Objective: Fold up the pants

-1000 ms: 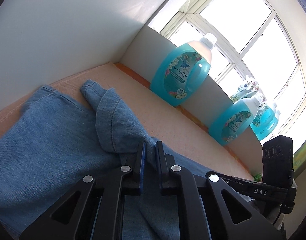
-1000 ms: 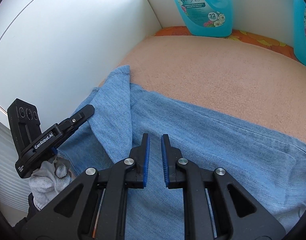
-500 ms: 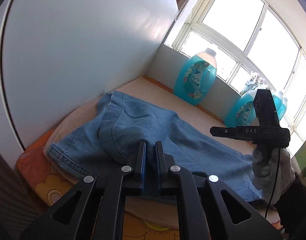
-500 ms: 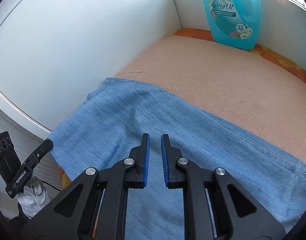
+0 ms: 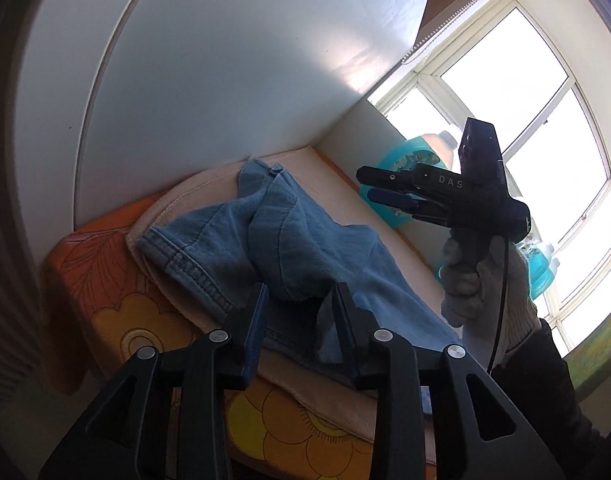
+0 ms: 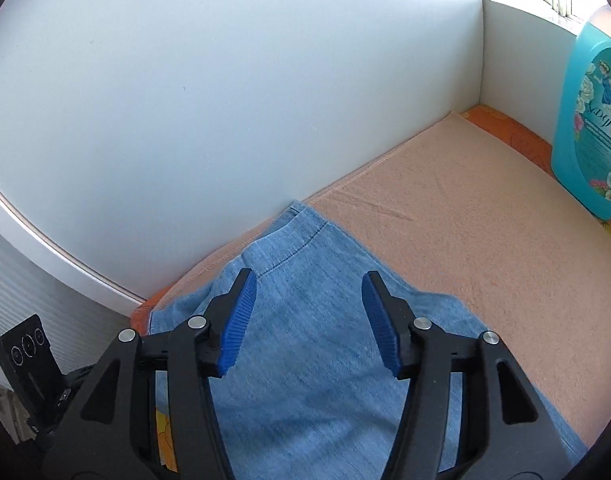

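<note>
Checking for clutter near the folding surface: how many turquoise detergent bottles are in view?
2. One turquoise plastic detergent bottle stands in the back corner by the window; a second turquoise bottle stands farther along the sill, mostly behind the gloved hand. More may be hidden.

**Hands and tools: pose and state**

Left tool: black frame, blue pads, angled down; jaws parted and opening, nothing pressed between the pads.

Right tool: angled steeply down; jaws wide and opening, blue pads bare. In the left wrist view it sits raised, pointing left.

Right hand: pale knit glove wrapped around the handle, dark sleeve behind.

Left hand: apparently out of view.
</note>
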